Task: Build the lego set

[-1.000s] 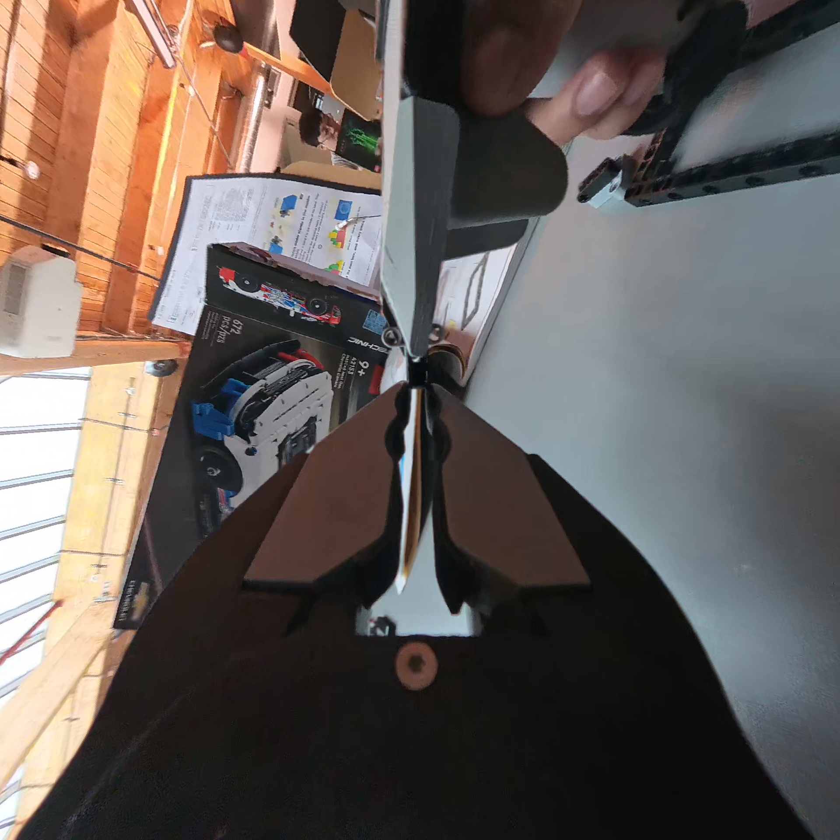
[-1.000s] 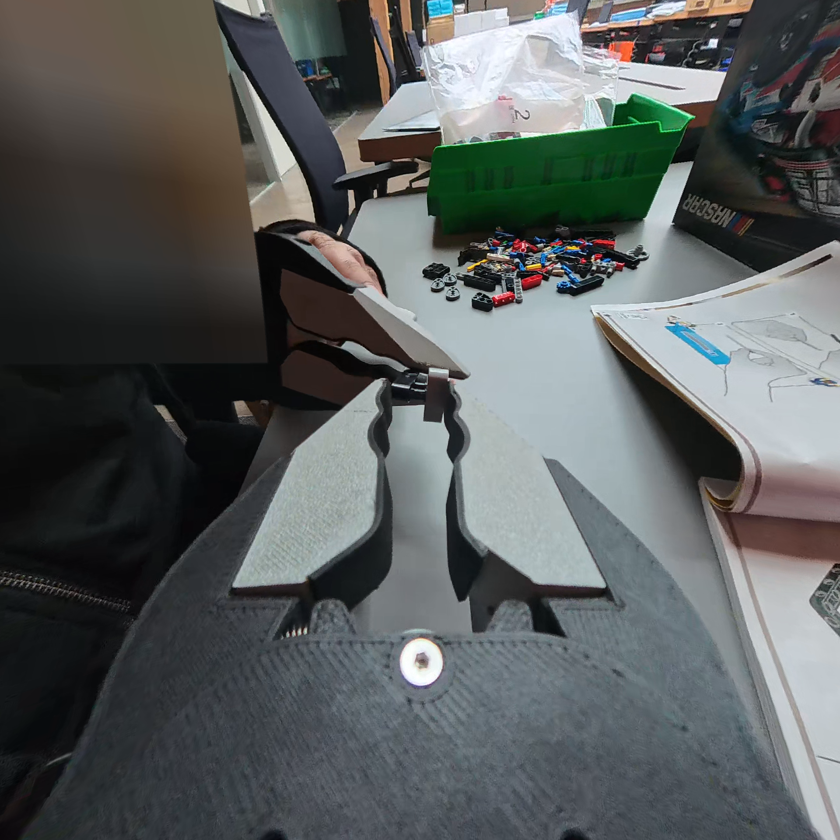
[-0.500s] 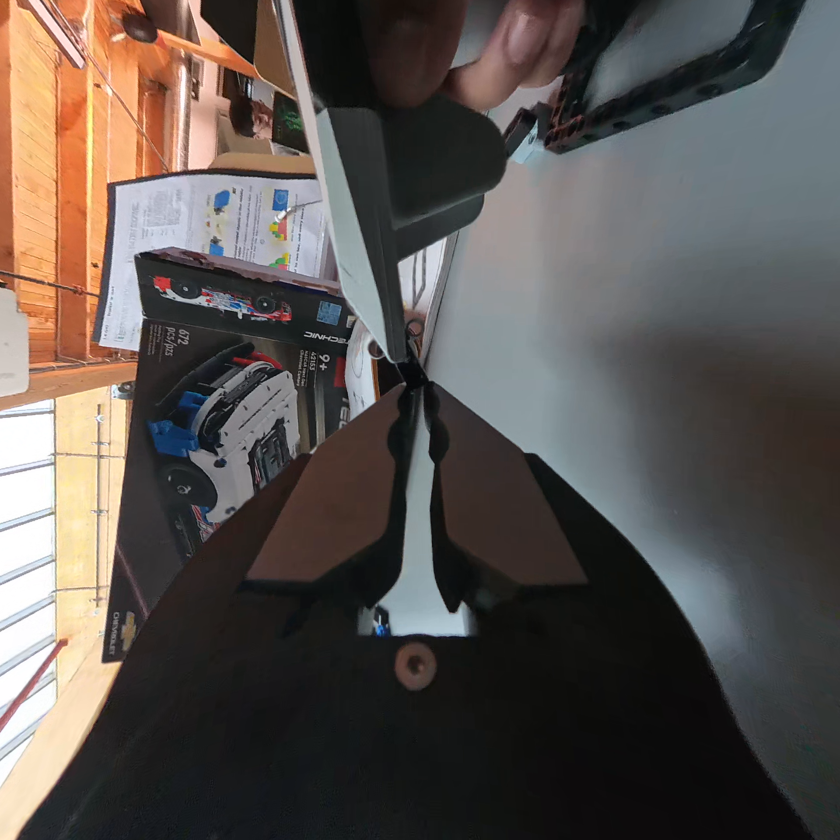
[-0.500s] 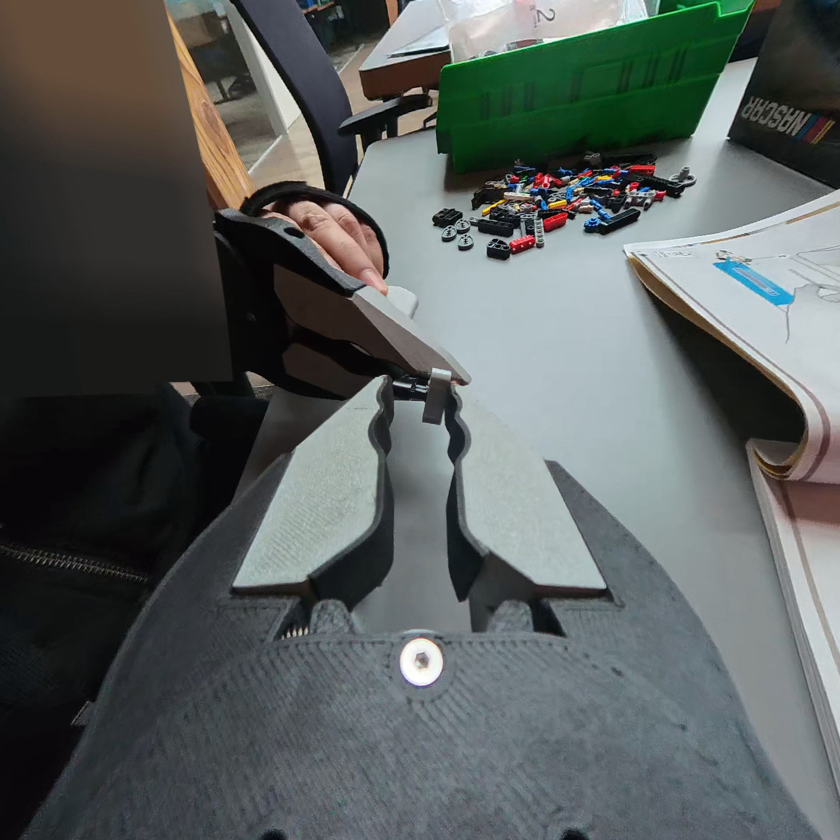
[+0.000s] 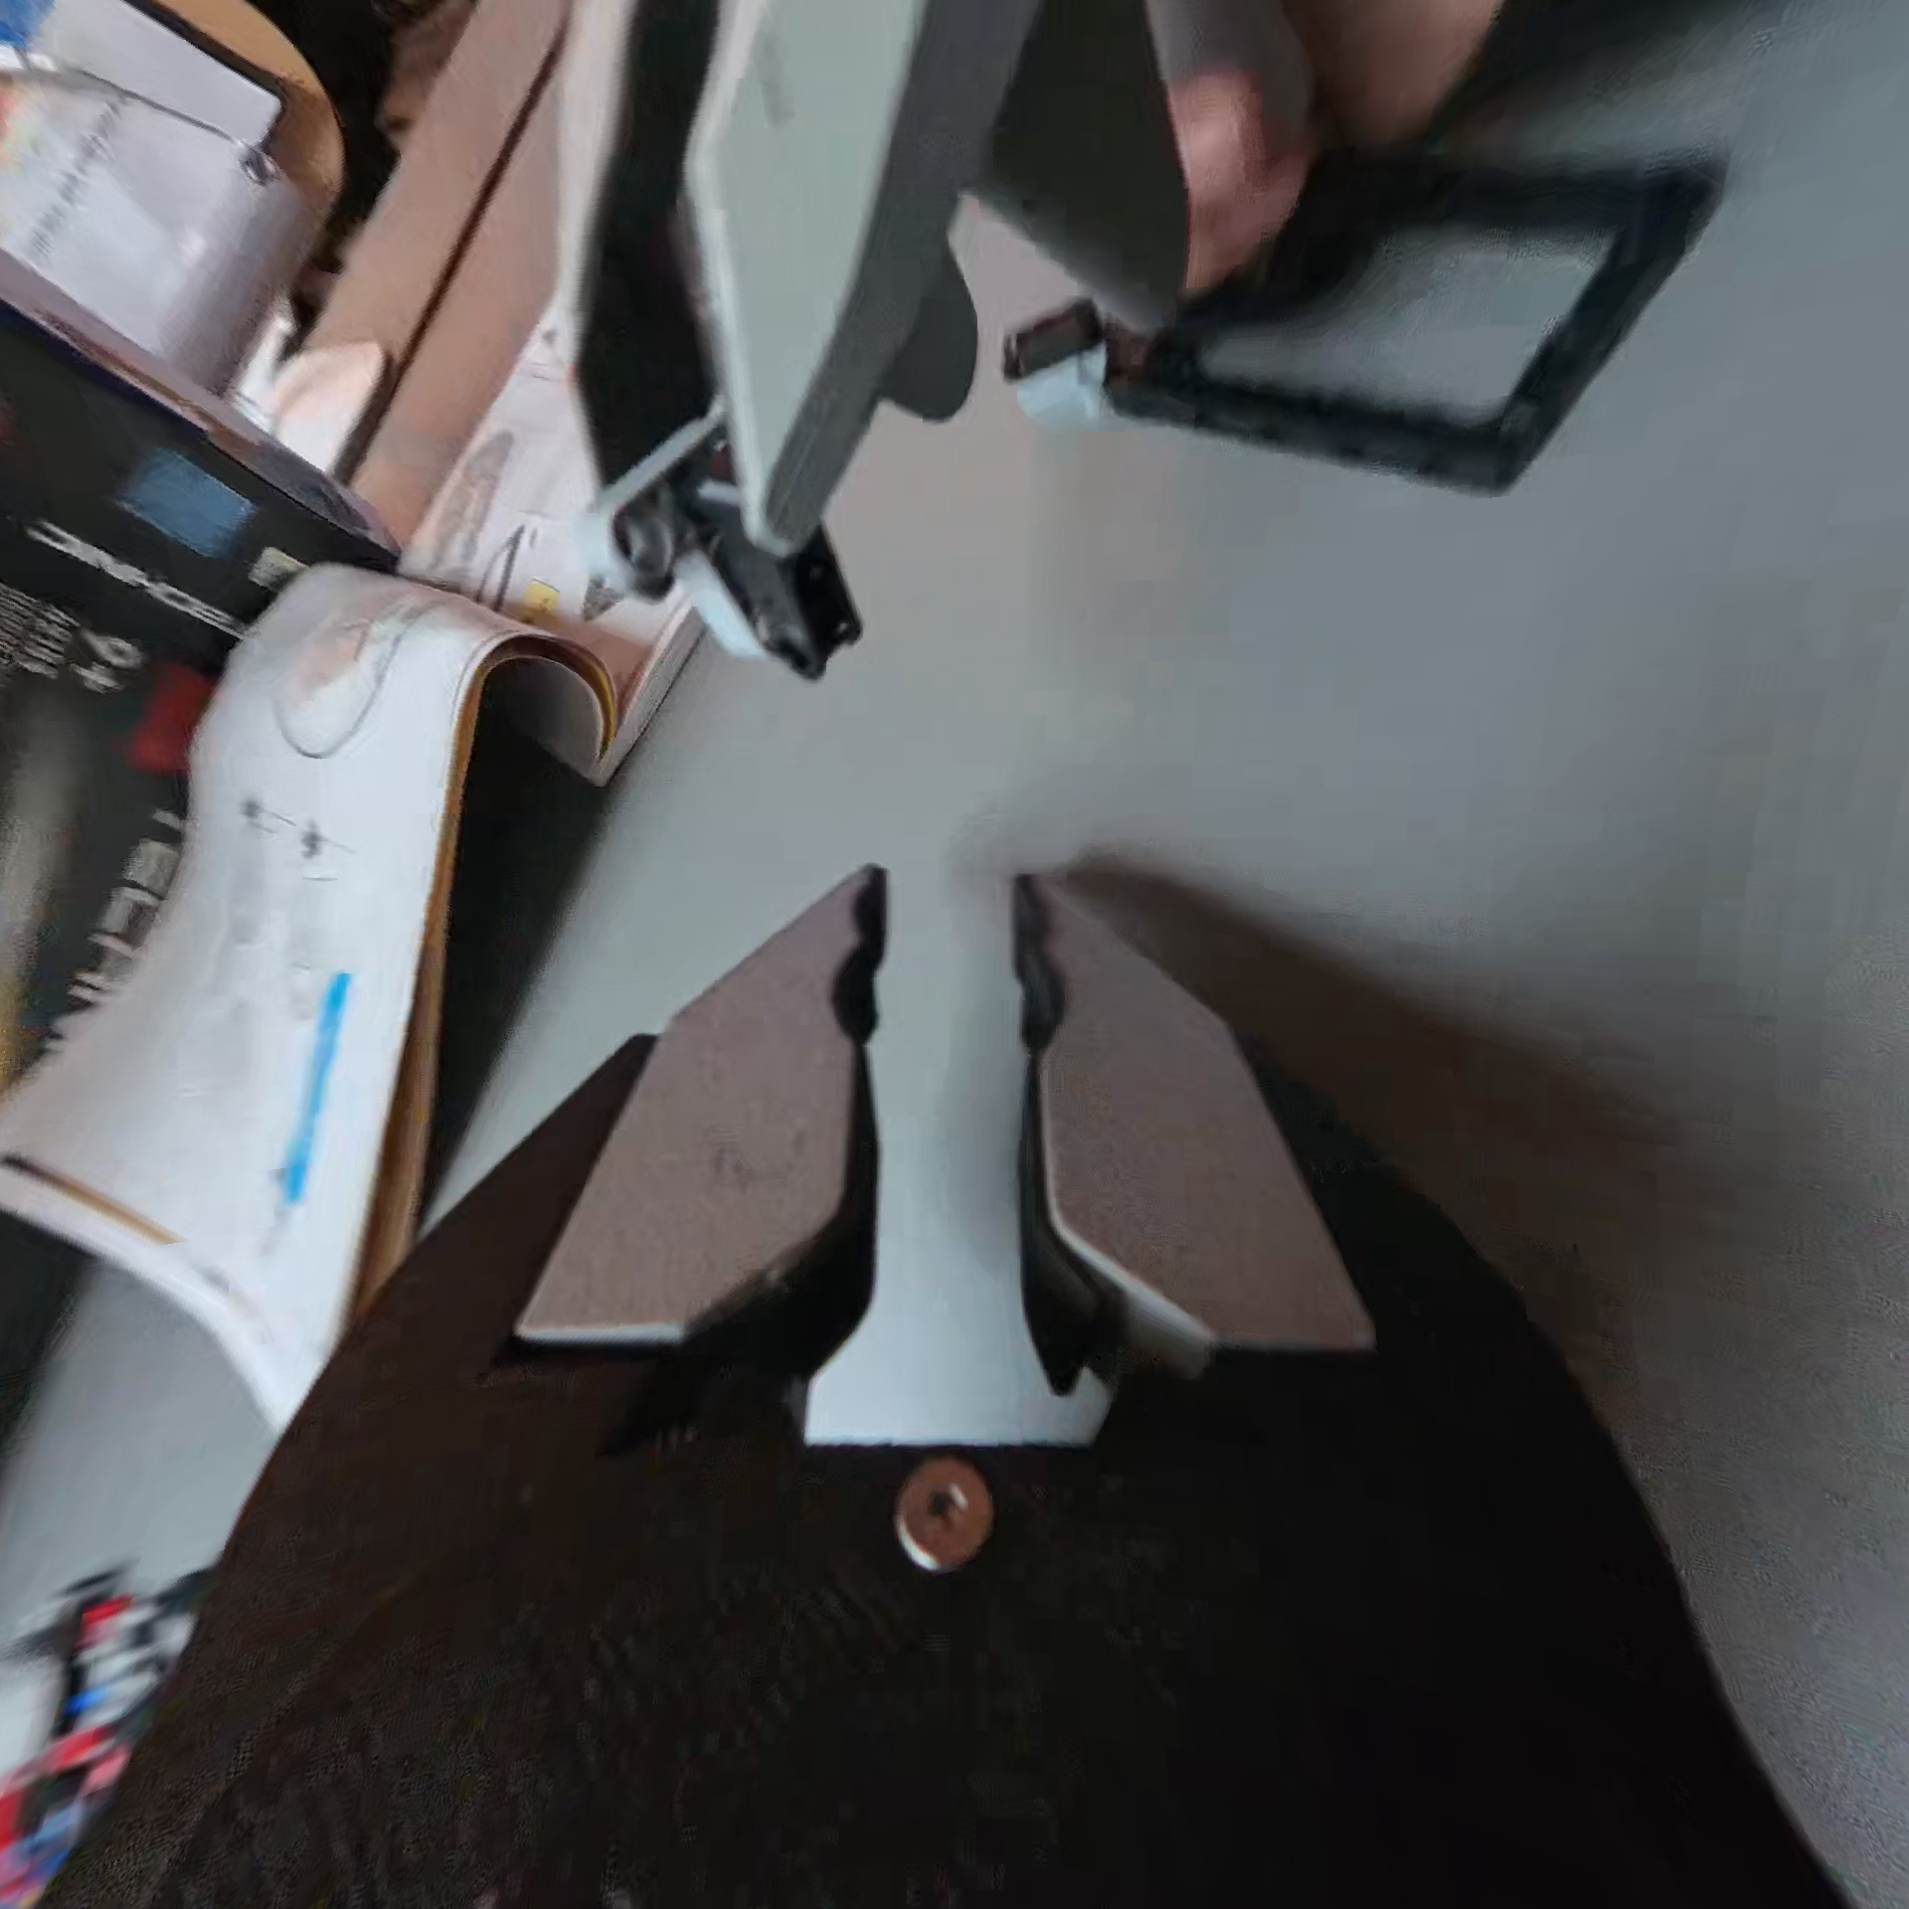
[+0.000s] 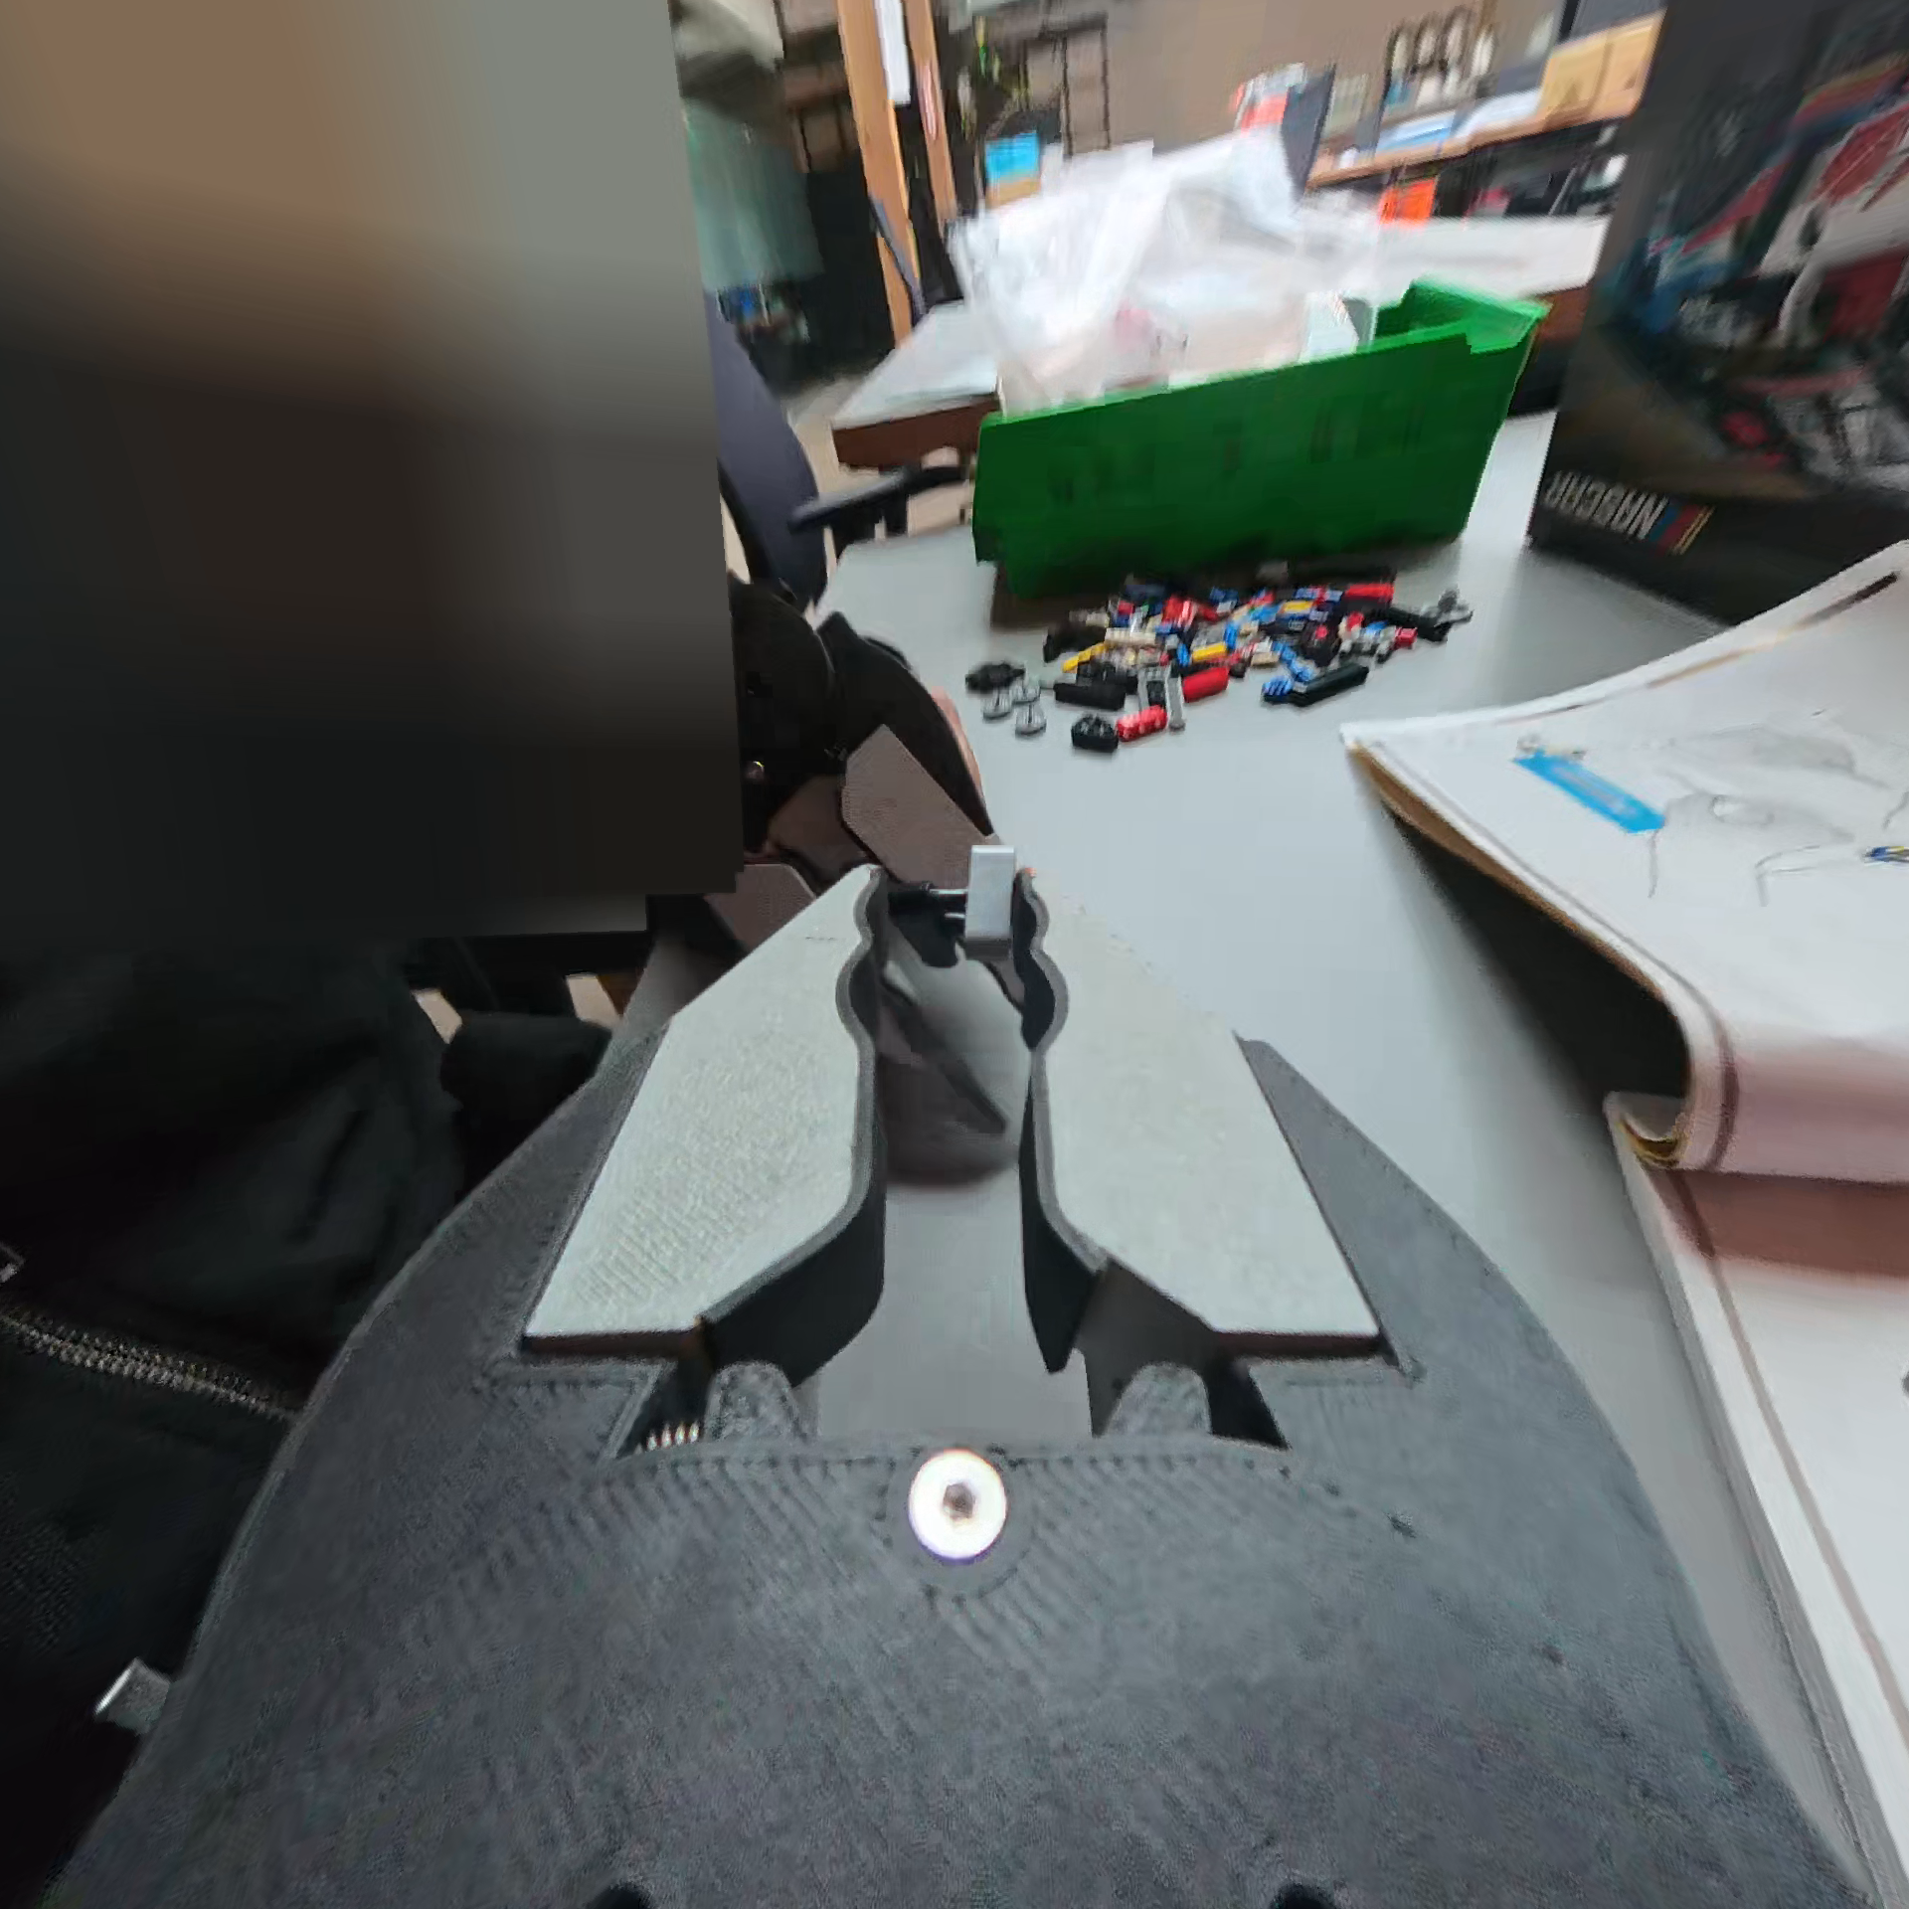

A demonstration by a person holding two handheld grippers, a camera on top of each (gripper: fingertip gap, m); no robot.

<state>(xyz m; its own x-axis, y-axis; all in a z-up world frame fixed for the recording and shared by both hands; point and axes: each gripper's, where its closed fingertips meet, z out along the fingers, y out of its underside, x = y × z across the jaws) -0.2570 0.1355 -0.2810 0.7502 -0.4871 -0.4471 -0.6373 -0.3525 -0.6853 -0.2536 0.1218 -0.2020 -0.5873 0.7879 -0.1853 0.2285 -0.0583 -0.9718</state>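
My left gripper (image 5: pixel 950 904) is open and empty, low over the grey table (image 5: pixel 1343 826). My right gripper (image 6: pixel 952 909) is shut on a small grey lego piece (image 6: pixel 992 897) with a black pin part on its left side. In the left wrist view the right gripper (image 5: pixel 770 579) hangs ahead and above left, with that grey and black piece (image 5: pixel 744 589) at its tips. A black rectangular lego frame (image 5: pixel 1322 429) with a grey end piece lies on the table at the upper right, under a hand (image 5: pixel 1229 176). The left gripper (image 6: pixel 909 795) shows just beyond the right one's tips.
A pile of small coloured lego parts (image 6: pixel 1219 661) lies before a green bin (image 6: pixel 1240 475) holding plastic bags. An open instruction booklet (image 6: pixel 1653 826) lies at the right, also in the left wrist view (image 5: pixel 310 930). The set's dark box (image 6: pixel 1756 310) stands behind it. The grippers' ends are close to 8 centimeters from one another.
My left gripper has opened and drawn back from the right gripper's tips, turning down toward the table. The right gripper keeps hold of the grey piece.
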